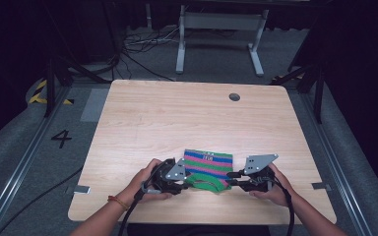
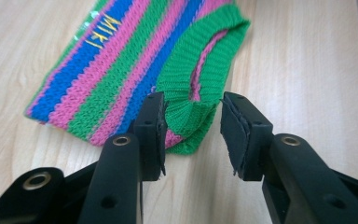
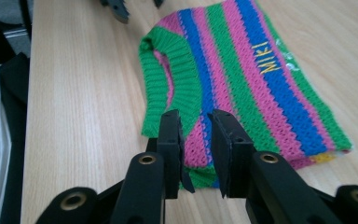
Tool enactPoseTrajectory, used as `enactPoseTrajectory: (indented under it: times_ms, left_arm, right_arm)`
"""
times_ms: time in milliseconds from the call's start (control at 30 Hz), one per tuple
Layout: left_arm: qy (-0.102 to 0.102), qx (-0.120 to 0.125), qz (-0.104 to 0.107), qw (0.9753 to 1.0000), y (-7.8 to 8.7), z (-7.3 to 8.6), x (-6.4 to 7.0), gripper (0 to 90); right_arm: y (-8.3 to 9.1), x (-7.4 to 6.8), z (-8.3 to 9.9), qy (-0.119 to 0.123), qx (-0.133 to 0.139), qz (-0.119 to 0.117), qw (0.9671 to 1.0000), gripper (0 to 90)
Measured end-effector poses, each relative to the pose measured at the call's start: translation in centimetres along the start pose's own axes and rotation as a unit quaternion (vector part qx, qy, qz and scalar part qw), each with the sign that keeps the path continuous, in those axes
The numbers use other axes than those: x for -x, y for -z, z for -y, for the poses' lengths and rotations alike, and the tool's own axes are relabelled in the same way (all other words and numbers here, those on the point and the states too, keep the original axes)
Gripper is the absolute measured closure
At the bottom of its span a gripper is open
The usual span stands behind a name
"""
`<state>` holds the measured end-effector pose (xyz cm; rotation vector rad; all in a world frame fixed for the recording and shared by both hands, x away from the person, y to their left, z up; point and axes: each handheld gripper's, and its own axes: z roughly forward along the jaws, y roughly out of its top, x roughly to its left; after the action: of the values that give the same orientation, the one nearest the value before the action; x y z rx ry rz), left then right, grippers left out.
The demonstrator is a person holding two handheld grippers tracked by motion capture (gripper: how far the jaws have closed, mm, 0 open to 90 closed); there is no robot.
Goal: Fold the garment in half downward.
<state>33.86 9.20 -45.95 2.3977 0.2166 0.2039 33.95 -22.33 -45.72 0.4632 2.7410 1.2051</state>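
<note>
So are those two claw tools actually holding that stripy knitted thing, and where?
Not yet, it seems. The left gripper has open jaws around the green ribbed edge of the striped knit. The right gripper straddles the knit's opposite corner, with a gap visible.

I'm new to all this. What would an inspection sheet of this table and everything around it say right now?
Surface: wooden table, round hole near the far edge.
Job's things: striped knitted garment lying flat at the near edge, green ribbed opening, yellow lettering.
Clutter: nothing seen.
Grippers: left gripper open, jaws either side of the green rib; right gripper open at the garment's corner.
Cables: one trails from each gripper; more lie on the floor beyond.
Surroundings: grey floor, white frame, dark curtains.
</note>
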Motion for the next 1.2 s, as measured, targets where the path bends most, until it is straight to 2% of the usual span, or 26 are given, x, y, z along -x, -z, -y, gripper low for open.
enactPoseTrajectory:
  times_ms: [33,100,200,333,433,467,500,567,633,667,867,967,1000,1033,1133,1167,1200]
  left_arm:
    - [-0.002,-0.001,-0.008,1.0,0.2,0.0,-0.2,60.7]
    - [0.013,0.008,-0.017,0.9997,0.4,0.0,-0.7,61.8]
    - [0.02,0.011,-0.022,0.9995,-0.1,-0.3,-1.9,67.0]
    - [0.025,0.002,-0.007,0.9997,-1.4,-0.4,-2.4,70.8]
    - [0.02,-0.011,0.017,0.9996,-2.8,-0.5,-2.0,72.0]
    - [0.017,-0.021,0.026,0.9993,-3.3,-0.4,-1.5,71.9]
    - [0.017,-0.021,0.026,0.9993,-3.3,-0.4,-1.5,70.2]
    - [0.029,-0.02,0.021,0.9991,-3.8,-0.1,-1.0,68.7]
    - [0.052,-0.006,0.022,0.9984,-3.8,0.3,-1.0,68.1]
    - [0.056,-0.001,0.022,0.9982,-3.9,0.4,-1.0,68.1]
    - [0.046,0.008,0.015,0.9988,-4.1,0.7,-1.2,68.5]
    - [0.062,0.003,0.016,0.998,-4.0,0.5,-1.7,67.7]
    - [0.062,0.001,0.013,0.998,-3.8,0.4,-1.8,65.3]
    - [0.054,-0.007,0.005,0.9985,-3.4,0.4,-1.7,62.2]
    - [0.047,-0.01,-0.005,0.9988,-2.6,0.4,-1.8,58.0]
    - [0.042,-0.014,-0.013,0.9989,-2.1,0.5,-1.9,56.1]
    - [0.039,-0.02,-0.034,0.9984,-1.1,0.6,-2.0,52.4]
  right_arm:
    - [0.0,-0.1,-0.2,0.002,0.003,0.0,1.0,73.0]
    - [-0.3,-0.5,-0.7,0.003,0.003,0.0,1.0,71.3]
    - [-1.3,-1.1,-1.4,0.02,-0.009,-0.003,0.9998,70.8]
    - [-2.2,-1.1,-1.4,0.019,-0.017,-0.003,0.9997,71.4]
    - [-3.0,-1.0,-0.8,0.014,-0.032,-0.003,0.9994,72.9]
    - [-3.1,-0.9,-0.6,0.015,-0.038,-0.003,0.9992,72.7]
    - [-3.1,-0.9,-0.6,0.015,-0.038,-0.003,0.9992,72.7]
    - [-3.2,-0.6,0.3,0.018,-0.061,0.007,0.998,68.0]
    - [-3.0,-0.3,1.0,0.009,-0.049,0.003,0.9988,66.7]
    - [-3.0,-0.2,1.2,0.004,-0.044,0.005,0.999,66.4]
    - [-3.1,0.1,1.7,-0.001,-0.026,0.011,0.9996,66.2]
    - [-3.1,0.5,1.5,-0.006,-0.031,0.017,0.9993,62.7]
    - [-3.0,0.5,1.3,-0.002,-0.034,0.022,0.9992,57.6]
    - [-2.8,0.5,1.2,0.003,-0.036,0.023,0.9991,55.3]
    - [-2.2,0.7,1.1,0.001,-0.031,0.024,0.9992,54.8]
    - [-1.9,0.8,1.0,-0.004,-0.028,0.028,0.9992,54.3]
    - [-1.2,1.0,1.0,-0.003,-0.029,0.039,0.9988,51.1]
